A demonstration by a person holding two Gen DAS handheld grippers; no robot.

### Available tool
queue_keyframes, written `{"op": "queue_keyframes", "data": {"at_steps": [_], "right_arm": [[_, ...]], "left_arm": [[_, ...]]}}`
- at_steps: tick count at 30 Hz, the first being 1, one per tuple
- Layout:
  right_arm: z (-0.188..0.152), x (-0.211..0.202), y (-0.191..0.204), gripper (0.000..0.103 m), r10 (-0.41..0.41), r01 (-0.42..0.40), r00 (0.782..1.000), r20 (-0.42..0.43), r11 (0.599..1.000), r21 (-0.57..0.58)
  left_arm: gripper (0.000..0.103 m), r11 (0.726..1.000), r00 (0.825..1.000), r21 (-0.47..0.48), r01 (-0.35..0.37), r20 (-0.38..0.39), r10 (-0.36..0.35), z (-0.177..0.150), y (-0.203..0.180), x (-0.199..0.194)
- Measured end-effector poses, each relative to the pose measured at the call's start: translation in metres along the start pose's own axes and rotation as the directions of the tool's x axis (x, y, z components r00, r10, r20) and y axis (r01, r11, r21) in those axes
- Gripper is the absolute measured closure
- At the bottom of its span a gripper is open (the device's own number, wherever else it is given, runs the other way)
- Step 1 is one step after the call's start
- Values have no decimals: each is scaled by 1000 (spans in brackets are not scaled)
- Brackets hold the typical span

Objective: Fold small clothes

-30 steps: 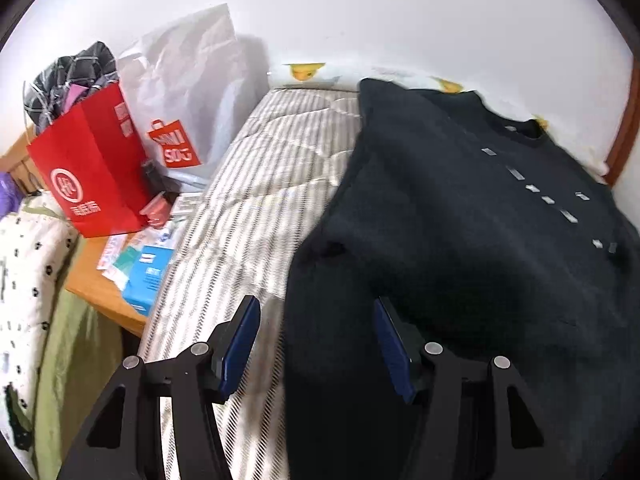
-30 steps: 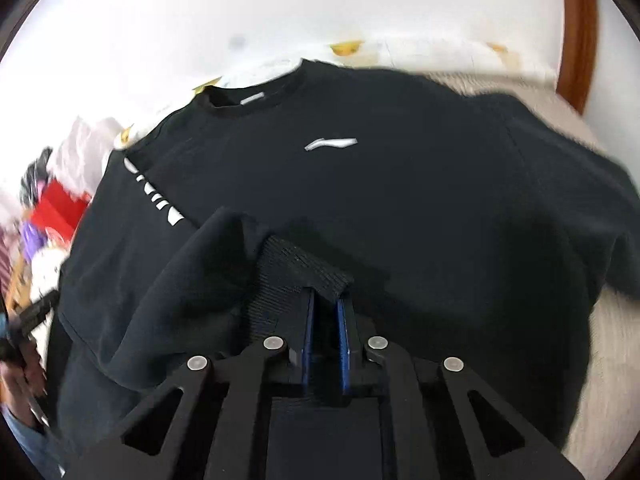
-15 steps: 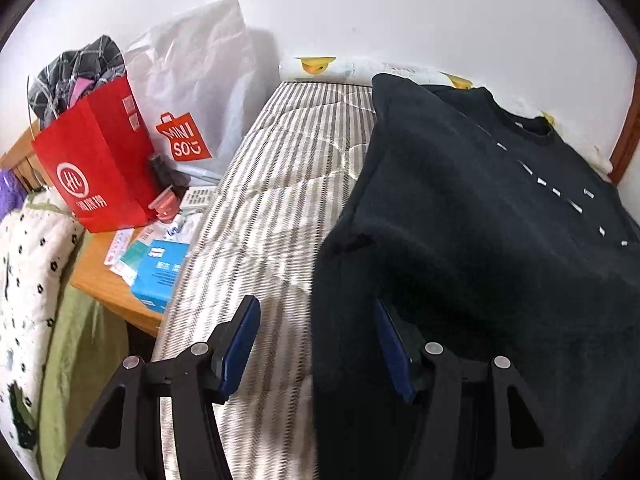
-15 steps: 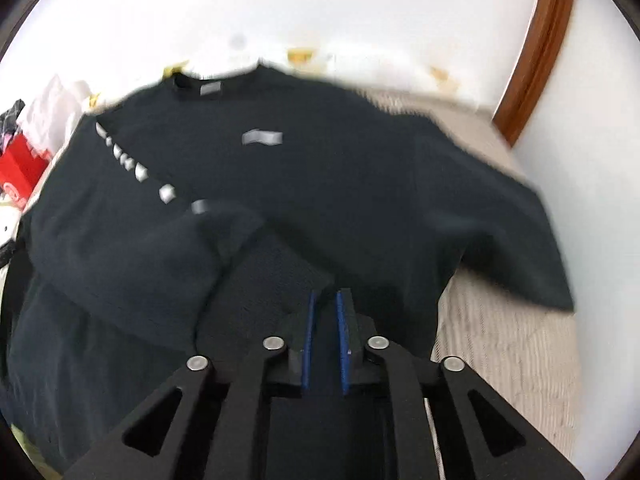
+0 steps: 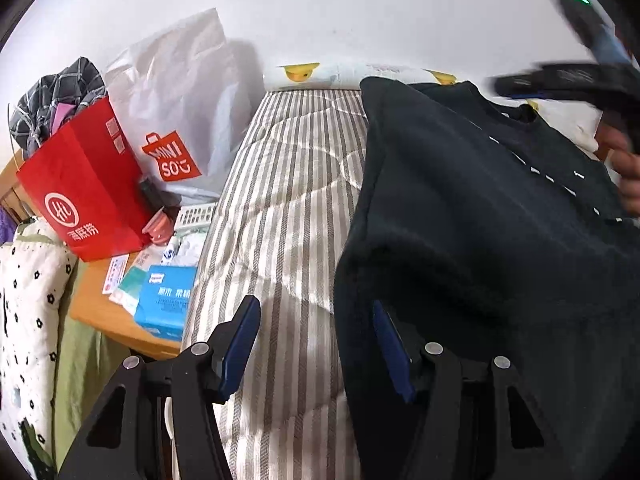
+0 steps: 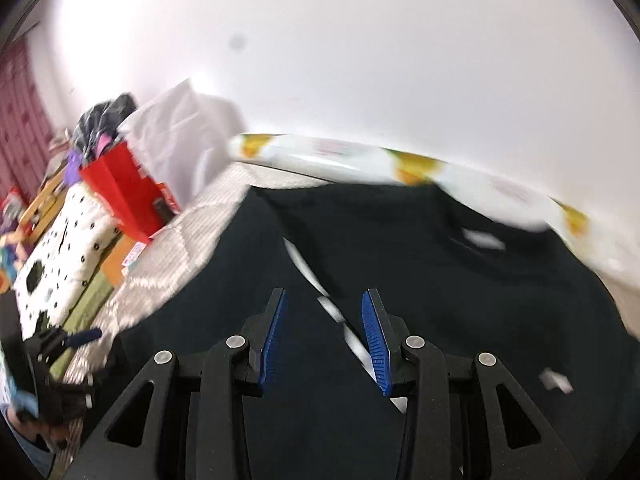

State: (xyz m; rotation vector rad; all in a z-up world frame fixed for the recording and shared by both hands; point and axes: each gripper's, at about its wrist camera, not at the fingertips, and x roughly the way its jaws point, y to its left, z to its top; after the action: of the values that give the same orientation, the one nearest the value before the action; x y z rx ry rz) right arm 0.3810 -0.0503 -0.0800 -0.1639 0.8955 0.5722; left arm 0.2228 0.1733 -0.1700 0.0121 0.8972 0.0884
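A black sweatshirt with a row of white marks lies spread on the striped mattress. My left gripper hovers open at the garment's left edge. Its right finger is over the black cloth and its left finger over bare mattress, and the pads do not press. My right gripper hangs above the sweatshirt. Its jaws are opening and hold nothing. It also shows as a blur at the top right of the left wrist view, with a hand behind it.
On a wooden nightstand left of the bed stand a red paper bag, a white shopping bag and a blue box. A rolled printed cloth lies along the wall. A spotted quilt is at far left.
The right gripper let go of the sleeve cuff it pinched, opened, and swung quickly across the sweatshirt towards the left. The left gripper stayed open in place.
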Motion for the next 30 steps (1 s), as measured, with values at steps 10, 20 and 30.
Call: {"op": "queue_keyframes", "data": {"at_steps": [10,20,30], "right_arm": [[57,125,24,65,120,-123,986,-120,992,-21],[78,149,22,95,186,-190,980,-66,980,-55],[80,181,32,87,117,-118,990,-82,993,-16]], "left_arm": [[61,998,998,48,51,21,-52,17,-4,18],[94,995,995,14,94,27,-95,22,2,20],[91,994,994,-32,109,10,-108,21,10,24]]}}
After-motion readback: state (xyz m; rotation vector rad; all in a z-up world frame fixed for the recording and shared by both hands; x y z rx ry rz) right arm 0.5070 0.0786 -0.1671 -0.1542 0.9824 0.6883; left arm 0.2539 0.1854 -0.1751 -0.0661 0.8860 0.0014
